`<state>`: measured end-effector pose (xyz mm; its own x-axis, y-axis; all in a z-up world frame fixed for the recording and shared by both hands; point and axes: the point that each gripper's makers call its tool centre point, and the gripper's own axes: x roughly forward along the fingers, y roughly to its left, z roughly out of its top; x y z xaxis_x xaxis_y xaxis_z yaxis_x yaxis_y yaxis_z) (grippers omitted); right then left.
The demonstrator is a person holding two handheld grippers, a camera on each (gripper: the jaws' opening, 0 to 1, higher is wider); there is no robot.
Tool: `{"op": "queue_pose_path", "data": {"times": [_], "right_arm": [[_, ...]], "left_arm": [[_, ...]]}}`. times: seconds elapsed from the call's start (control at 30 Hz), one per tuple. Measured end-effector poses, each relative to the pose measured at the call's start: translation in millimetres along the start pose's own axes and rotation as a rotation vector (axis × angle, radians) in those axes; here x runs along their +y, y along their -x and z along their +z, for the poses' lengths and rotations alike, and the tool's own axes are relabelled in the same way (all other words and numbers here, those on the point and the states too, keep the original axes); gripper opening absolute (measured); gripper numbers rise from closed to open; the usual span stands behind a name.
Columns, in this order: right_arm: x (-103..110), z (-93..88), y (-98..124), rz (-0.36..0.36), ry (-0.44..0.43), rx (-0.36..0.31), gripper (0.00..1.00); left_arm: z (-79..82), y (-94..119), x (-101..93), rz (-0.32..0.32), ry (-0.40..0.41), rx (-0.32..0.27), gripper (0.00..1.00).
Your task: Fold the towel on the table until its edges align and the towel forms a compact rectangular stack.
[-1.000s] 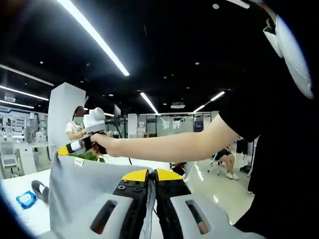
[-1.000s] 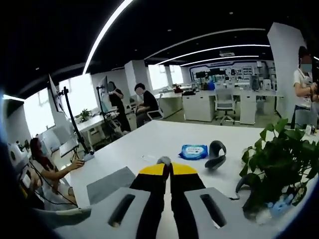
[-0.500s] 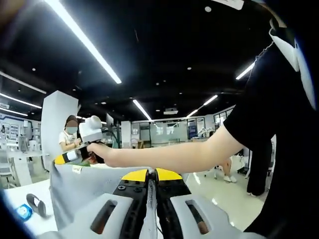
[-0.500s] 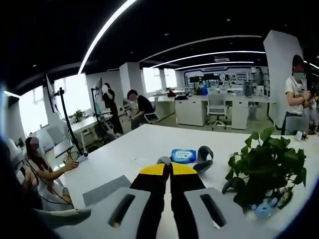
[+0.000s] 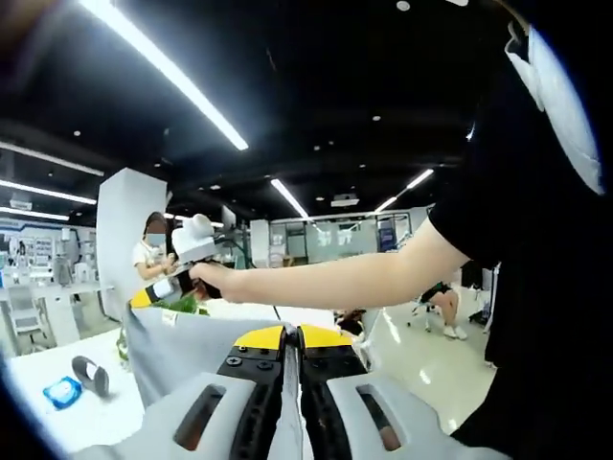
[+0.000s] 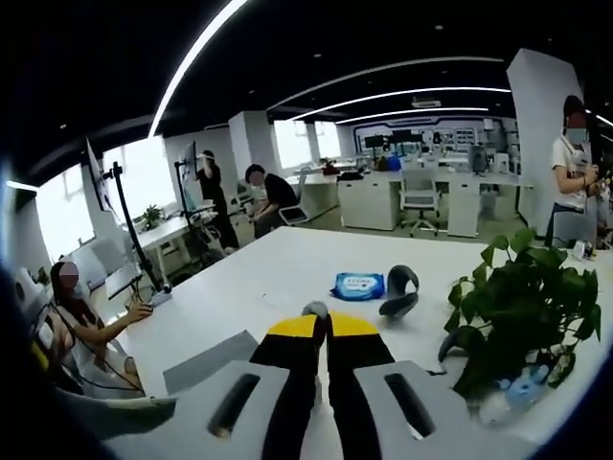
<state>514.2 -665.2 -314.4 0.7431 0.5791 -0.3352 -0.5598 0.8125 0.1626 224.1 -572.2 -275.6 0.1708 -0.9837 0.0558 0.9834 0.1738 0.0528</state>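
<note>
The grey towel (image 5: 182, 350) hangs lifted above the white desk (image 6: 278, 273). The left gripper (image 5: 291, 337) is clenched on its top edge at 6 o'clock. In the left gripper view, the right gripper (image 5: 153, 290) at 9 o'clock pinches the far corner, the person's bare forearm (image 5: 335, 280) stretched out level. At 3 o'clock a potted plant (image 6: 522, 307) stands beside a blue packet (image 6: 357, 285).

Pinching grey towel (image 6: 206, 359) between closed right gripper (image 6: 323, 324) jaws. Lying far on white table (image 6: 278, 268): blue packet (image 6: 357, 285), dark curved object (image 6: 400, 290). Standing right: potted plant (image 6: 522, 307).
</note>
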Motion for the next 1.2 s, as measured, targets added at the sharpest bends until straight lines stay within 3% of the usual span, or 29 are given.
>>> {"op": "queue_pose_path", "data": {"times": [0.3,0.5,0.6,0.83,1.0,1.2], "right_arm": [[42.6,-7.1,-34.5,0.100,-0.051,0.000,0.00],[66.5,-8.4,-57.3,0.154,-0.055,0.006,0.00],[78.8,-8.5,-68.4,0.206,-0.115,-0.002,0.00],[92.6,-22.3,-86.5,0.224,-0.130,0.026,0.00],[97.9,-28.5,-94.4,0.252,-0.177,0.026,0.00],[112.5,-34.6,-102.4,0.275,-0.165,0.043,0.00]], "left_arm": [[-5.9,51.5,16.0,0.080,-0.003,0.053,0.04],[-19.6,86.2,27.8,0.102,-0.037,0.154,0.04],[-26.5,93.0,29.2,0.097,-0.013,0.176,0.04],[-53.8,111.4,35.2,0.122,-0.021,0.273,0.04],[-62.8,125.4,36.2,0.146,-0.013,0.301,0.04],[-71.9,141.9,38.6,0.171,0.039,0.306,0.04]]}}
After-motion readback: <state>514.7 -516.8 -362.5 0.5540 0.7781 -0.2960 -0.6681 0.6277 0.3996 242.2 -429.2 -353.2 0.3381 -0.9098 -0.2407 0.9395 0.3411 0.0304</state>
